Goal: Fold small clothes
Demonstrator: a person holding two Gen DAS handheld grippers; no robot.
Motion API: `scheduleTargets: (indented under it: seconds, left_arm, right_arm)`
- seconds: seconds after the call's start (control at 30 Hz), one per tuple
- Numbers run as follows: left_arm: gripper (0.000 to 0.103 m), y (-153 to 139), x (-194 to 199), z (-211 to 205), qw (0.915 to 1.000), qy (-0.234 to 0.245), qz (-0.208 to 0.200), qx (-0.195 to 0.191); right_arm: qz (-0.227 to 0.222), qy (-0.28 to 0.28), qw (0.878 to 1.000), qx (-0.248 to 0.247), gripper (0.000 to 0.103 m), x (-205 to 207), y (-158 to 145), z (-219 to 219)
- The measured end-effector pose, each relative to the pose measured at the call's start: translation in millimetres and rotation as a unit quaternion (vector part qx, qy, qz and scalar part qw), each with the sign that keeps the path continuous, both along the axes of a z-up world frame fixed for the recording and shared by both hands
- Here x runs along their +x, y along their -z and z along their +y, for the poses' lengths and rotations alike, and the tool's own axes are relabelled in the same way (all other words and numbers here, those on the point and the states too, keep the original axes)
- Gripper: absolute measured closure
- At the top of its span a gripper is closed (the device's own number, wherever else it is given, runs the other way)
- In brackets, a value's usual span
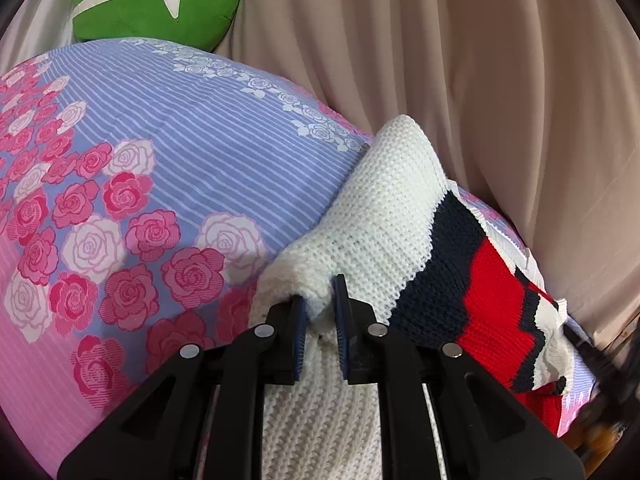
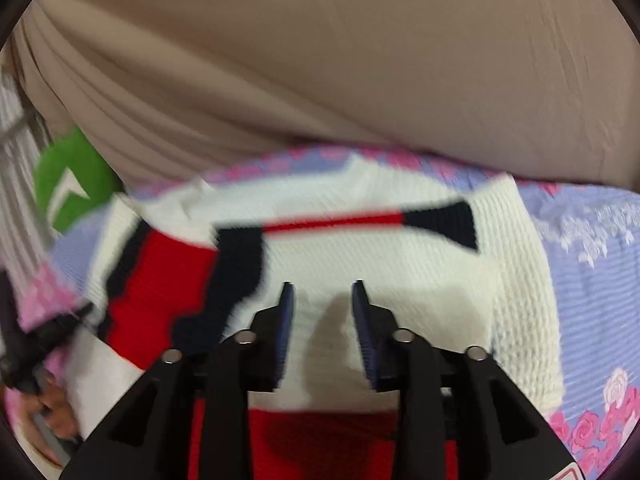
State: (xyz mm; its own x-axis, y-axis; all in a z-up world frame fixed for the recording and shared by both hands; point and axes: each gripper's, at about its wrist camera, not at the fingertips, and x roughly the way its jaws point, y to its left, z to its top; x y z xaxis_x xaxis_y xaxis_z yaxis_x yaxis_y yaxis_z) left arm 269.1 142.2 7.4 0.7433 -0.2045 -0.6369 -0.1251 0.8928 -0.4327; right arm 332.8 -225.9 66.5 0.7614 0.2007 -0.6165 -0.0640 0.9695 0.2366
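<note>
Rose-print bedsheet carries knit sweater, probably green cushion.

L gripper angled down, jaws nearly closed, pinching a fold of white knit btwn the pads. R gripper angled down, jaws apart, nothing btwn them; view blurred.

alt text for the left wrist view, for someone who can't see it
The left gripper has its jaws shut on a bunched fold of a white knit sweater with navy and red stripes, lifting it off a bedsheet printed with pink roses on blue stripes. A green cushion and beige curtain sit behind.
</note>
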Motion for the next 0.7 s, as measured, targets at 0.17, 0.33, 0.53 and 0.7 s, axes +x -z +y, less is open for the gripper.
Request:
scheduleTargets:
  seconds: [0.17,0.33,0.53,0.7]
  left_arm:
    - [0.089,1,1,0,1.0,0.003,-0.002,-0.004]
    - [0.089,1,1,2,0.9999,0.004,-0.004,-0.01]
    - [0.087,2,1,1,1.0,0.005,-0.004,-0.006]
    - [0.086,2,2,0,1.0,0.007,-0.003,-0.003]
  right_arm:
    - [0.041,-0.04,0.997,-0.052,0.035,45,20,42]
    - [0.036,-0.066,0.992,-0.1,0.095,48,36,59]
    - [-0.045,-0.051,0.998,-0.015,0.097,29,-5,33]
    - [0.034,-0.047,0.997,-0.056,0.096,65,44,34]
